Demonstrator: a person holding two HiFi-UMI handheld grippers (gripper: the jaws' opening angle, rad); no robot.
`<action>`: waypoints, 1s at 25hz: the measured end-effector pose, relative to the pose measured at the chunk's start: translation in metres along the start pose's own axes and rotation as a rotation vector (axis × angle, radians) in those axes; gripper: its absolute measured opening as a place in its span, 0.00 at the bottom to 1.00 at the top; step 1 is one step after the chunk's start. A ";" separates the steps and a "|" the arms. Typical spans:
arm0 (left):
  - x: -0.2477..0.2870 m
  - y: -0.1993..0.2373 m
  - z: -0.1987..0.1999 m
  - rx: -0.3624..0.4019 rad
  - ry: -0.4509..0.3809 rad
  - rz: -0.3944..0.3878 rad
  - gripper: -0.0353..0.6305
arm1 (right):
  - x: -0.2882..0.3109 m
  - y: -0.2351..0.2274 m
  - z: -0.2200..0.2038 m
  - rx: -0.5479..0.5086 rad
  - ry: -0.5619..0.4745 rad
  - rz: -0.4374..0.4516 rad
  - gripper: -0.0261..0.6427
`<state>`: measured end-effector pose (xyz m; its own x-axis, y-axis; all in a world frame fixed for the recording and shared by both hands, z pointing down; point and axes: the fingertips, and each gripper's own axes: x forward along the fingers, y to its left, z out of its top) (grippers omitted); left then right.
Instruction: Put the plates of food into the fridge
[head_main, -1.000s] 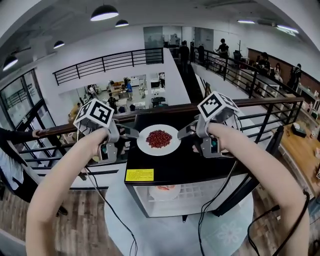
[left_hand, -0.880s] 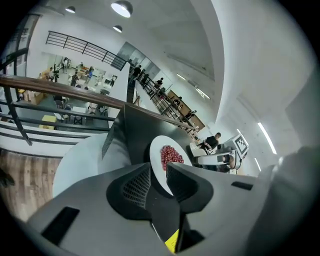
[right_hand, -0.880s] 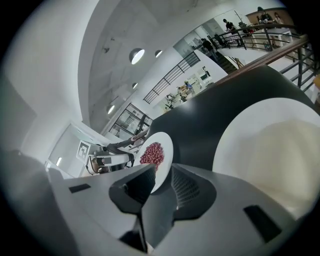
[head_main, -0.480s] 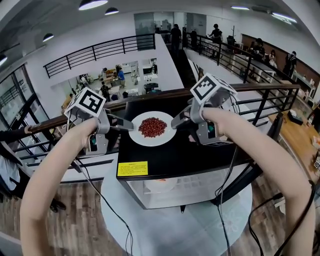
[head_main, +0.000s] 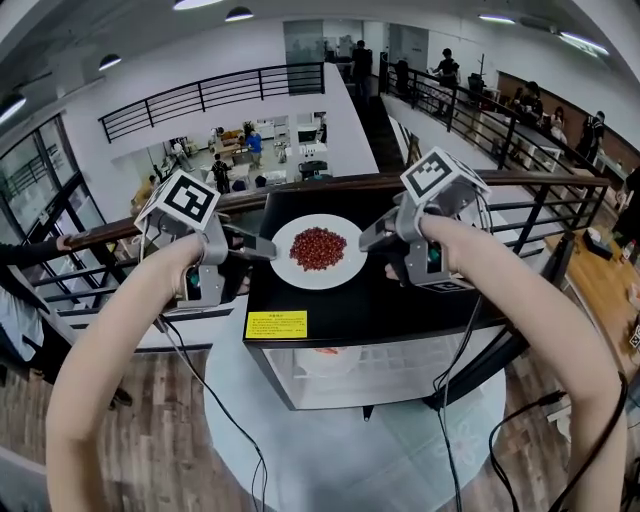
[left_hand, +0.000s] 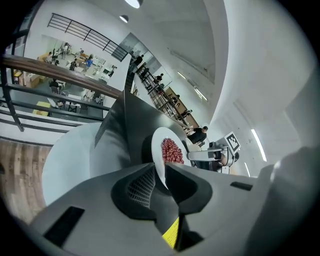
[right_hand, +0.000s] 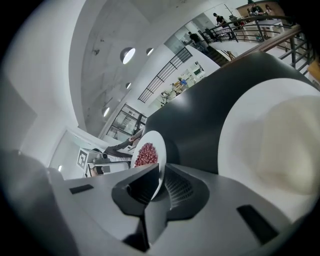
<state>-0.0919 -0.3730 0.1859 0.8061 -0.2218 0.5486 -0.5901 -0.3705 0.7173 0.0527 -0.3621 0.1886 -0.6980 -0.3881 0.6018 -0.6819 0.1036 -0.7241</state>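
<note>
— Where's the plate of red beans?
— On the fridge top, near its far edge. My left gripper and right gripper jaws have just been closing; they now pinch opposite rims.

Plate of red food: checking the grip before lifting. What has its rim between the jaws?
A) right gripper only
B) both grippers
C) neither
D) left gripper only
B: left gripper and right gripper have just been closing, each with one side of the plate rim between its jaws.
</note>
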 end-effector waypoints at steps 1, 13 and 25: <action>-0.001 -0.001 -0.001 -0.001 0.003 0.011 0.14 | -0.003 0.001 0.001 0.004 0.001 0.011 0.11; -0.028 -0.030 -0.018 -0.044 -0.063 -0.031 0.09 | -0.022 0.021 -0.026 -0.022 0.015 0.142 0.09; -0.029 -0.053 -0.114 -0.063 -0.134 -0.121 0.09 | -0.049 0.006 -0.109 -0.054 -0.014 0.238 0.08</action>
<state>-0.0896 -0.2440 0.1809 0.8675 -0.2988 0.3976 -0.4867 -0.3454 0.8024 0.0591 -0.2427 0.1916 -0.8377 -0.3594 0.4112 -0.5093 0.2423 -0.8258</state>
